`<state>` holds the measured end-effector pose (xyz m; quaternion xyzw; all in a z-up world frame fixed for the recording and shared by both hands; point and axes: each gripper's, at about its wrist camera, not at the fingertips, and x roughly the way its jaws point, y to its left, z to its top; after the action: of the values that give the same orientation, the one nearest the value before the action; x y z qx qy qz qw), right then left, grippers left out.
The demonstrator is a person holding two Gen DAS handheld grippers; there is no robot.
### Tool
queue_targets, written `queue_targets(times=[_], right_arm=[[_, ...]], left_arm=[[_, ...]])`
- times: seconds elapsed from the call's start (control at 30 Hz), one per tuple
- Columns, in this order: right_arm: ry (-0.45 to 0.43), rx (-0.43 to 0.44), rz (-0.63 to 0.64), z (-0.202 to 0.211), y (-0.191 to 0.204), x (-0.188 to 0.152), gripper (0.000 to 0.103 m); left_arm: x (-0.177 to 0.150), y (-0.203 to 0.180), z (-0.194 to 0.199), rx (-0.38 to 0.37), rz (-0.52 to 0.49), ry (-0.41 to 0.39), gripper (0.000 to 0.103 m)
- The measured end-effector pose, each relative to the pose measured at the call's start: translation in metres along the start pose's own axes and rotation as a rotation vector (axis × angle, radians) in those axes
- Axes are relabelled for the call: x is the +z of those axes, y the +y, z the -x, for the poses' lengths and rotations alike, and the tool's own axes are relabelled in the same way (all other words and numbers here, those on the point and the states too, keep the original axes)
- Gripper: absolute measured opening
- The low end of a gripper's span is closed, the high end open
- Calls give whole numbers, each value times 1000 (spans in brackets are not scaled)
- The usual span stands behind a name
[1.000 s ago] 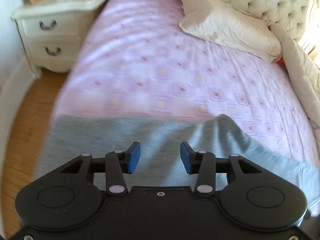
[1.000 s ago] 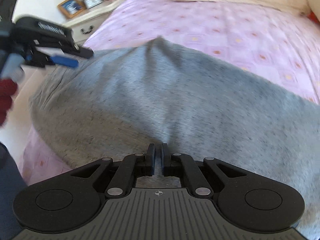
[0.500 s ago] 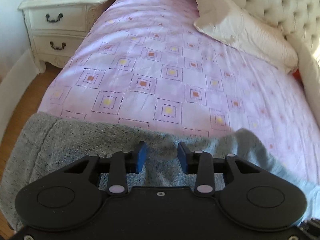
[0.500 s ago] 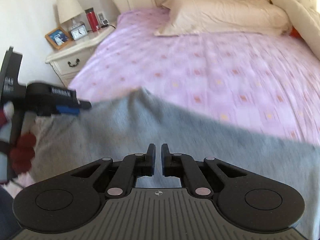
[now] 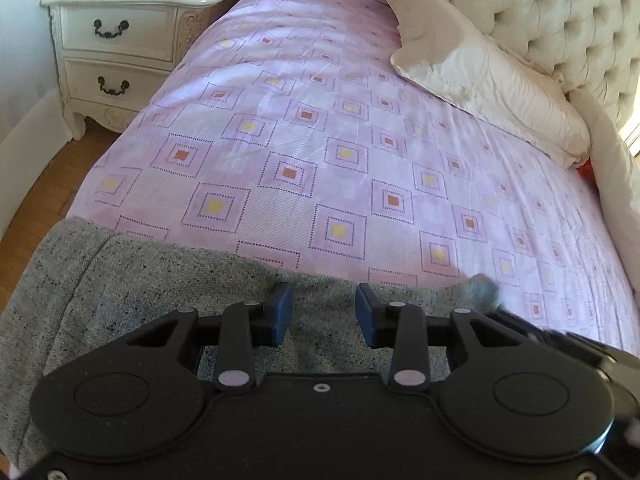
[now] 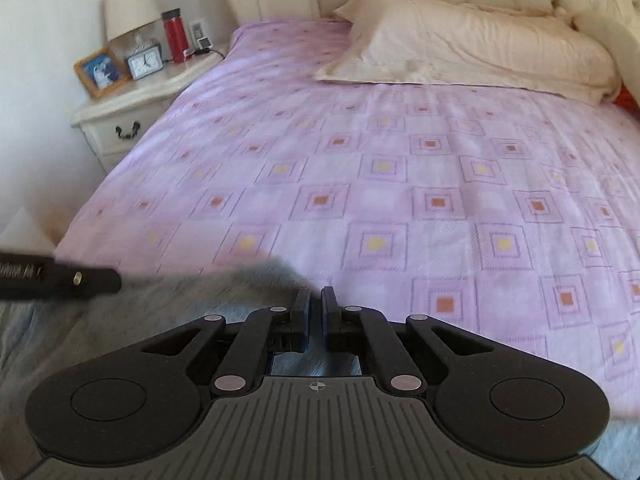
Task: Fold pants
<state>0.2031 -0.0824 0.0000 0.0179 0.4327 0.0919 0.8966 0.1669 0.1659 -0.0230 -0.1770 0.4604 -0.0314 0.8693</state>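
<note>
Pink patterned bedsheet (image 5: 320, 152) covers the bed, cream pillow (image 6: 472, 40) at the tufted headboard, nightstand (image 5: 120, 40) alongside. Grey pants (image 5: 120, 280) lie on the near edge. Your left gripper (image 5: 323, 314) hovers over them, pads apart, clamping nothing. Your right gripper (image 6: 316, 316) is pinched closed, a grey fold between its fingers.
</note>
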Motion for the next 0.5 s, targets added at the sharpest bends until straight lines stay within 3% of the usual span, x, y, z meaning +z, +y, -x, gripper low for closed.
queue_targets(times=[0.1,0.27,0.5], right_arm=[[-18,-30,45,11,2,2,6],[-24,27,-1,55,-9,-11,6],[251,54,-93,75,-19,-64,6]], left_arm=[[0,1,0,-6,5,-2,46],[-2,-3,1,8,-15,-9,46],[-2,0,4,-4,6,-9,46]])
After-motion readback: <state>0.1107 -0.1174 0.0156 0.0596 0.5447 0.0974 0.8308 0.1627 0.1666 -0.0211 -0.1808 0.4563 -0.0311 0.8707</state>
